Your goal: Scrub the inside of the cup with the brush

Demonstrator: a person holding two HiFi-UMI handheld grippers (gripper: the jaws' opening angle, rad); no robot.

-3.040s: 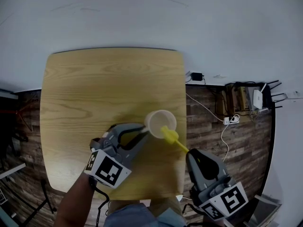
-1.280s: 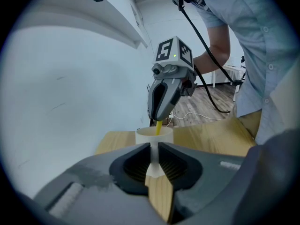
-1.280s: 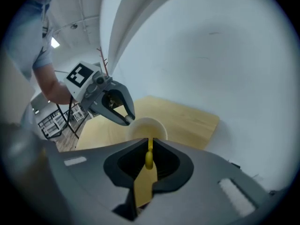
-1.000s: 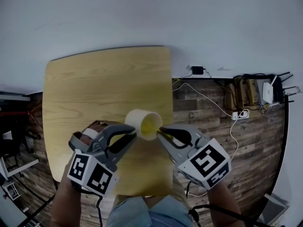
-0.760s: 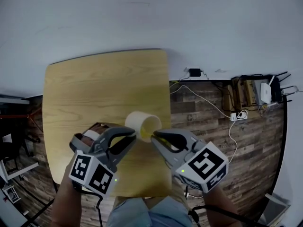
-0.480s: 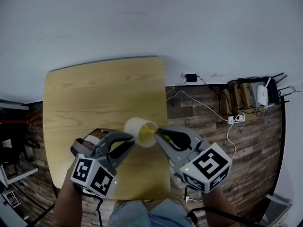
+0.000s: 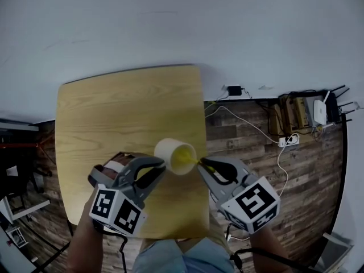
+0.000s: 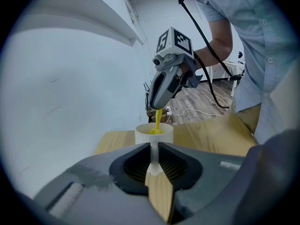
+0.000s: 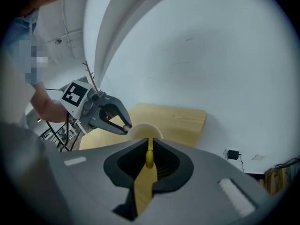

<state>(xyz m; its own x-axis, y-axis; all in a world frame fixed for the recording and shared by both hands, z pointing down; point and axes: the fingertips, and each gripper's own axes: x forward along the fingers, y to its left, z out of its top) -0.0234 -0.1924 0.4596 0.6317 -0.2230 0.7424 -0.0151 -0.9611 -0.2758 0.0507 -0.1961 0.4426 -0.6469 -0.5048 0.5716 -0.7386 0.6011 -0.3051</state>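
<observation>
A white cup [image 7: 170,152] is over the near right part of the wooden table [image 7: 114,112]. My left gripper [image 7: 162,165] is shut on the cup's near side; in the left gripper view a thin white part of the cup [image 8: 153,134] is pinched between the pads. My right gripper [image 7: 200,162] is shut on the thin handle of a yellow brush [image 7: 185,154]. The brush [image 8: 157,122] reaches down into the cup's mouth, and its head lies inside. In the right gripper view the brush handle [image 9: 149,156] runs between the pads toward the cup [image 9: 143,130]. The cup's base is hidden.
The table's right edge [image 7: 203,124] runs close beside the cup. Beyond it is wooden floor with cables [image 7: 250,124], a power strip [image 7: 287,140] and a router [image 7: 318,111]. A white wall is behind the table. My body is close behind both grippers.
Three seconds ago the right gripper was low at the right. It has come up to the cup with the brush. Over the last second it has worked slightly back and forth, the brush head staying inside.
</observation>
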